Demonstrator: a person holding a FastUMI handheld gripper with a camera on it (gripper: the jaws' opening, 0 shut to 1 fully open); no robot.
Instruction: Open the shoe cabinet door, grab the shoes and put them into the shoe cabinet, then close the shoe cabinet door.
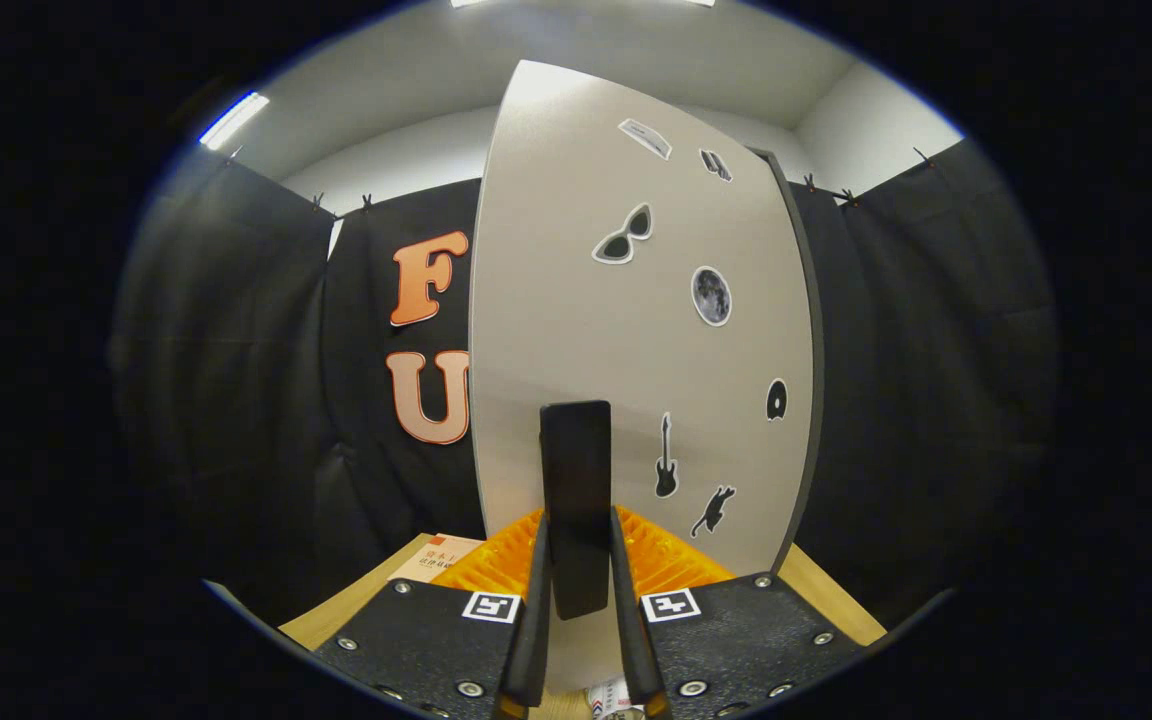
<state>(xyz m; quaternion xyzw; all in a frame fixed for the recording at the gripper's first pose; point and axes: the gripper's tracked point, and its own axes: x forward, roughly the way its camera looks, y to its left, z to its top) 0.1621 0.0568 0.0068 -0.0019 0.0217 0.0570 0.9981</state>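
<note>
Booth: black cloth walls on both sides, white ceiling above, a wooden desk low under the gripper
Gripper: the gripper is narrow, its two fingers pressed on either side of a dark upright handle
Handle: it stands between the fingers and rises just ahead of them, fixed to the pale cabinet door
Door: a tall light panel with small stickers (sunglasses, a moon, a guitar, a cat); its dark edge runs down the far side; I cannot tell for certain whether it is swung out or flush
Stage: I judge this a door step, either the opening or the closing; no shoes to be seen, so which one cannot be settled from here
Left to do: if opening, the shoes and the closing remain; if closing, only the last push
Orange part: a ribbed orange piece lies just behind the fingers at the door's foot; what it is I cannot tell
Room: open space to either side of the door toward the cloth; the desk edge and a paper sit near the door's lower corner, the tightest spot for a swing
</note>
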